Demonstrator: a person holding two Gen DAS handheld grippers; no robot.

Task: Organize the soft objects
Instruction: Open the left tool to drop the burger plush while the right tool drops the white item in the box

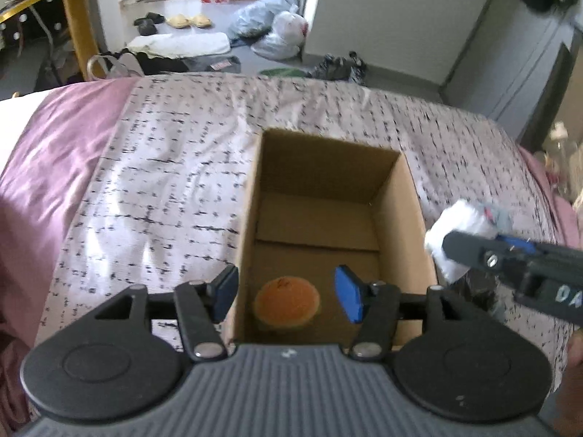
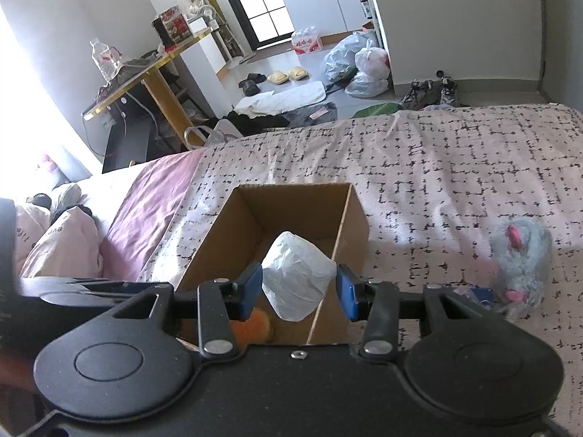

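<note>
- We are inspecting a patterned bedspread (image 2: 455,167) filling the middle of both views; it is bearing every task item.
- We are finding an open cardboard box (image 1: 408,218) standing on it at centre frame. Its walls are looking stiff enough to take dropped items without folding.
- We are recording one item inside: an orange round soft object (image 1: 287,302) lying on the box floor at the near end, low centre of the left view. The rest of the floor is showing bare.
- We are seeing a grey plush mouse (image 2: 519,262) lying on the bedspread at the right edge of the right view, outside the box. We are judging it light and squashy, best pinched across the body.
- We are noting the right gripper (image 2: 299,287) pinching a white wrapped bundle (image 2: 297,276) between its blue pads, above the box's near right wall in the lower centre. The wrap is looking crinkled and thin; we are judging the bundle light, compressible and possibly slippery, so a grip across its middle is suiting it.
- We are noting the left gripper (image 1: 288,296) with jaws spread and holding nothing, poised over the near end of the box.
</note>
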